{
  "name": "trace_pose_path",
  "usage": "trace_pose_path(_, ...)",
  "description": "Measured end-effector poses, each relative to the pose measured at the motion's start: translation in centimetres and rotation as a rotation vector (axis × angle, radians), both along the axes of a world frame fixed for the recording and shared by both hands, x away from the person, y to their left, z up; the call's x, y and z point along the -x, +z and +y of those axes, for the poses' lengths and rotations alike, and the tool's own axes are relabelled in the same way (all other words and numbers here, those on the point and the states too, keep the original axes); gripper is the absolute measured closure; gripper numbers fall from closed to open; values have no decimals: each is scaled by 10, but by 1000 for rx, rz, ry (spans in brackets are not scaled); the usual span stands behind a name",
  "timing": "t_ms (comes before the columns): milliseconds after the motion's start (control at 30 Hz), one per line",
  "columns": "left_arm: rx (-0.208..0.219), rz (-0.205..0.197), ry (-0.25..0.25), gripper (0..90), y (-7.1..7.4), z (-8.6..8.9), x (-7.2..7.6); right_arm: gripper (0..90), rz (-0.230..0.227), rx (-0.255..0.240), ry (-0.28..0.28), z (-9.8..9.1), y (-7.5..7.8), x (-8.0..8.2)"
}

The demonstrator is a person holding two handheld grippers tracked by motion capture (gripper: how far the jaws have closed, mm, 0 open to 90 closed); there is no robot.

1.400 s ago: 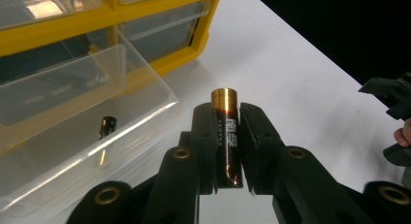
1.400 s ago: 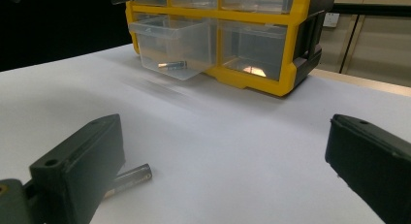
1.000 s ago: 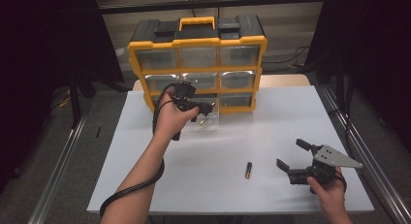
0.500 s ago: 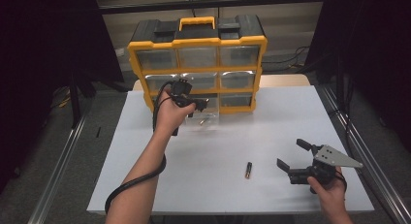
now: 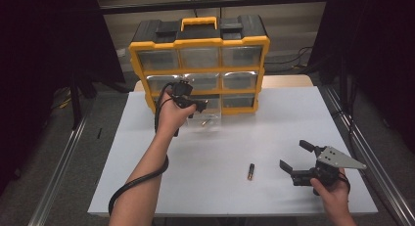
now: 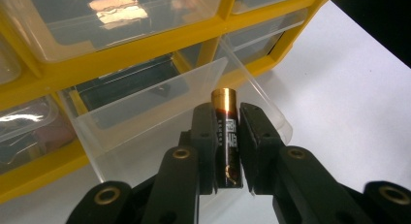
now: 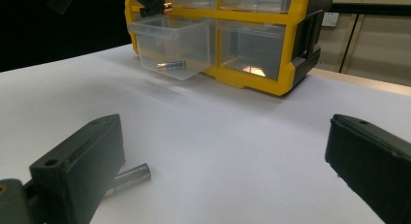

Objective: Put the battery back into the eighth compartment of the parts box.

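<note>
The left gripper (image 6: 227,151) is clamped on a black cylindrical battery with a copper-coloured end cap (image 6: 226,136), held lengthwise between the jaws with the cap pointing forward beyond the fingertips. It hangs above the pulled-out clear plastic drawer (image 6: 145,105) in the bottom row of the yellow-framed organiser cabinet (image 5: 198,64); the drawer opening lies just ahead of and below the battery, so the drop appears to need only a release. One battery already lies inside that drawer (image 7: 171,65). Further right, a second black battery (image 5: 250,171) lies on the white tabletop (image 5: 220,147), long axis running roughly front to back, just left of the right gripper (image 5: 296,160), which is nearer it; those jaws stand wide apart, holding nothing.
</note>
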State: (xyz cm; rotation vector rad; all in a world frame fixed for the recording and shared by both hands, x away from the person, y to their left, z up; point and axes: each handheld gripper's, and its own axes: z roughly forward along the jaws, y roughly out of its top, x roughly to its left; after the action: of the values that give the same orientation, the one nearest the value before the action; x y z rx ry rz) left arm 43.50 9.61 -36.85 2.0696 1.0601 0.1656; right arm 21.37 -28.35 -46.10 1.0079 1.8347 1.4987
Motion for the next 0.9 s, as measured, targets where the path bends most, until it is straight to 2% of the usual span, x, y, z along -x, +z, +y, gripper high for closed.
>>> trace_pose_path(67, -15, -4, 1, 772, -1, 0, -1, 0, 2, -1, 1, 0, 0, 0)
trace_pose_path(167, -11, -8, 6, 772, -3, 1, -2, 0, 1, 0, 1, 0, 0, 0)
trace_pose_path(333, -28, -10, 17, 772, -6, 5, -4, 0, 1, 0, 2, 0, 0, 0)
trace_pose_path(367, -18, -18, 23, 772, -7, 5, -5, 0, 1, 2, 3, 0, 0, 0)
trace_pose_path(500, -25, -20, 30, 772, -7, 7, -7, 0, 2, 3, 4, 0, 0, 0)
trace_pose_path(533, -8, -20, 52, 772, -8, 5, -7, 0, 2, 3, 5, 0, 0, 0)
trace_pose_path(600, -32, -24, 37, 772, -9, 6, -9, 0, 2, 1, 3, 0, 0, 0)
trace_pose_path(633, -24, -26, 37, 770, -10, 6, -9, 0, 3, 1, 3, 0, 0, 0)
trace_pose_path(667, -24, -33, 35, 762, -10, 6, -10, 0, 2, 2, 5, 0, 0, 0)
trace_pose_path(700, 16, -44, 52, 701, -13, 5, -9, 0, 1, 3, 5, 0, 0, 0)
trace_pose_path(767, 9, -50, 28, 631, -12, 7, -9, 0, -1, 4, 5, 0, 0, 0)
trace_pose_path(833, 3, -53, 22, 615, -11, 7, -7, 0, 1, 3, 5, 0, 0, 0)
trace_pose_path(900, 19, -50, 14, 581, -8, 6, -2, 0, 1, 3, 5, 0, 0, 0)
